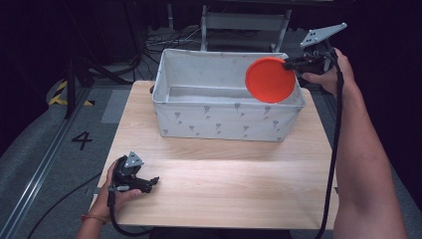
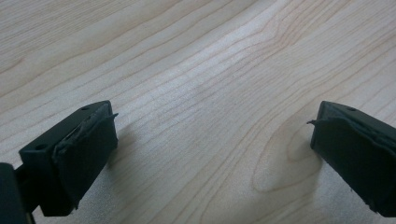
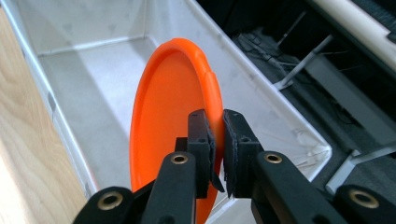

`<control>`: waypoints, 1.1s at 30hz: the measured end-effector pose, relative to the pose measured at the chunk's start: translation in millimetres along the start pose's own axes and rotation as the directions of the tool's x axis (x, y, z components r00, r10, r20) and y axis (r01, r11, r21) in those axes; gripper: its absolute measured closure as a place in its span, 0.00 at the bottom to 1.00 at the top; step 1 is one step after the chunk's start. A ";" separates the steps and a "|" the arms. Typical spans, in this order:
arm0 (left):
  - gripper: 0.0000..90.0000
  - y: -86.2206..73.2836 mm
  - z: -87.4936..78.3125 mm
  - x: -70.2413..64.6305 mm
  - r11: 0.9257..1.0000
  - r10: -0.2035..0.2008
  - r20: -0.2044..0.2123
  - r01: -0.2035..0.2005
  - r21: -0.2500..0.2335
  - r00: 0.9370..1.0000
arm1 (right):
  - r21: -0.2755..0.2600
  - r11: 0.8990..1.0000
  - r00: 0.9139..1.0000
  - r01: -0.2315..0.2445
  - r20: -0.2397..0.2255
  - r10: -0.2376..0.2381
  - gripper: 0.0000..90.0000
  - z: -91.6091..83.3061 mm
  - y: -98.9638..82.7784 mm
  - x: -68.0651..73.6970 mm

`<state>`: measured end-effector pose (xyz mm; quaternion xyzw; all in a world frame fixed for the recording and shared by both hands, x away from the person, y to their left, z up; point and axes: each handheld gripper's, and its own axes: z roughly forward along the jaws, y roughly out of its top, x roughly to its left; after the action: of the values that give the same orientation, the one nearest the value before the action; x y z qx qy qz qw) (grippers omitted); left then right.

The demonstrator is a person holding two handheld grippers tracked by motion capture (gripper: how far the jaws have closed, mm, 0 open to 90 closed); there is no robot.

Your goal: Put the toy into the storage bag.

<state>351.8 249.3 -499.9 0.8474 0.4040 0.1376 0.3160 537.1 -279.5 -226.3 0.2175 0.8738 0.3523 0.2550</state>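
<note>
An orange plate (image 1: 269,79) hangs on edge over the right end of a white fabric bin (image 1: 219,122). My right gripper (image 1: 287,63) is shut on the plate's rim, held from the right by a hand. In the right gripper view the orange plate (image 3: 170,126) stands upright above the bin's bare floor (image 3: 88,93), with the black fingers (image 3: 201,140) pinching its edge. My left gripper (image 1: 154,182) rests low at the table's front left, pointing right. In the left gripper view its jaws stand wide apart over bare wood (image 2: 205,93), with nothing between them.
The wooden table (image 1: 224,184) has free room in front of the bin. Dark floor, cables and a metal frame (image 1: 244,22) lie beyond the bin. A floor mark "4" (image 1: 82,140) and a rail sit left of the table.
</note>
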 end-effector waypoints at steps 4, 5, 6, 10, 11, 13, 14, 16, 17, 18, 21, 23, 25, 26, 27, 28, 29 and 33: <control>0.01 -0.1 0.0 -0.1 1.000 -0.001 -0.001 0.001 0.000 1.000 | 0.021 1.000 1.000 0.019 -0.024 -0.018 0.92 8.1 -5.6 0.6; 0.01 -0.1 0.0 -0.1 1.000 -0.001 -0.001 0.001 -0.001 1.000 | 0.030 0.999 0.999 0.029 -0.031 -0.028 0.92 10.6 -7.1 1.5; 0.01 -0.1 0.0 -0.1 1.000 -0.001 -0.001 0.001 -0.001 1.000 | 0.037 0.999 0.999 0.040 -0.038 -0.039 0.92 12.6 -8.3 2.4; 0.01 -0.1 0.0 -0.1 1.000 -0.001 -0.001 0.001 -0.001 1.000 | 0.076 0.995 0.996 0.069 -0.057 -0.065 0.92 20.7 -13.1 6.8; 0.01 -0.1 0.0 -0.1 1.000 -0.001 -0.001 0.001 -0.001 1.000 | 0.076 0.995 0.996 0.069 -0.057 -0.065 0.92 20.7 -13.1 6.8; 0.01 -0.1 0.1 -0.1 1.000 -0.001 -0.001 0.001 -0.001 1.000 | 0.107 0.988 0.990 0.115 -0.096 -0.105 0.92 27.7 -18.3 11.8; 0.01 -0.1 0.1 -0.1 1.000 -0.001 -0.001 0.001 -0.002 1.000 | 0.110 0.985 0.987 0.133 -0.106 -0.121 0.92 29.3 -19.9 13.9; 0.01 -0.1 0.0 0.0 1.000 -0.001 -0.001 0.001 -0.001 1.000 | 0.101 0.981 0.980 0.163 -0.130 -0.150 0.92 31.4 -22.5 18.3; 0.01 -0.1 0.0 -0.1 1.000 -0.001 -0.001 0.001 -0.001 1.000 | 0.090 0.982 0.978 0.167 -0.144 -0.153 0.92 31.9 -23.3 19.3; 0.01 -0.1 0.0 -0.1 1.000 -0.001 -0.001 0.001 -0.001 1.000 | 0.078 0.982 0.973 0.173 -0.166 -0.159 0.92 32.4 -24.1 21.5; 0.01 -0.1 0.0 -0.1 1.000 -0.001 -0.001 0.001 -0.001 1.000 | 0.086 0.979 0.967 0.184 -0.197 -0.165 0.92 34.4 -24.7 24.5; 0.01 -0.1 0.0 -0.1 1.000 -0.001 -0.001 0.001 -0.001 1.000 | 0.125 0.970 0.959 0.209 -0.220 -0.178 0.92 38.6 -25.0 28.1; 0.01 -0.1 0.1 -0.2 1.000 -0.001 -0.001 0.001 -0.002 1.000 | 0.163 0.960 0.955 0.226 -0.230 -0.185 0.92 42.9 -25.6 30.0; 0.01 -0.1 0.0 -0.2 1.000 -0.001 -0.001 0.001 -0.002 1.000 | 0.183 0.956 0.954 0.230 -0.236 -0.184 0.92 45.3 -27.1 29.6; 0.01 -0.1 0.0 -0.1 1.000 -0.001 -0.001 0.001 -0.001 1.000 | 0.193 0.956 0.956 0.222 -0.234 -0.175 0.92 47.2 -28.7 29.0; 0.01 -0.1 0.1 0.1 1.000 0.002 -0.004 -0.002 -0.003 1.000 | 0.203 0.954 0.957 0.218 -0.238 -0.168 0.92 49.2 -30.6 28.1; 0.01 -0.1 0.1 -0.1 1.000 0.000 -0.003 0.000 -0.003 1.000 | 0.209 0.953 0.956 0.218 -0.243 -0.165 0.92 51.1 -31.9 27.1; 0.01 -0.1 0.0 -0.1 1.000 -0.001 -0.001 0.001 -0.001 1.000 | 0.253 0.946 0.957 0.200 -0.259 -0.133 0.92 58.6 -35.3 23.5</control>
<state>351.7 249.3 -500.0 0.8469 0.4043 0.1382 0.3165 546.9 -260.0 -295.3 0.1320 0.9540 0.2273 0.1444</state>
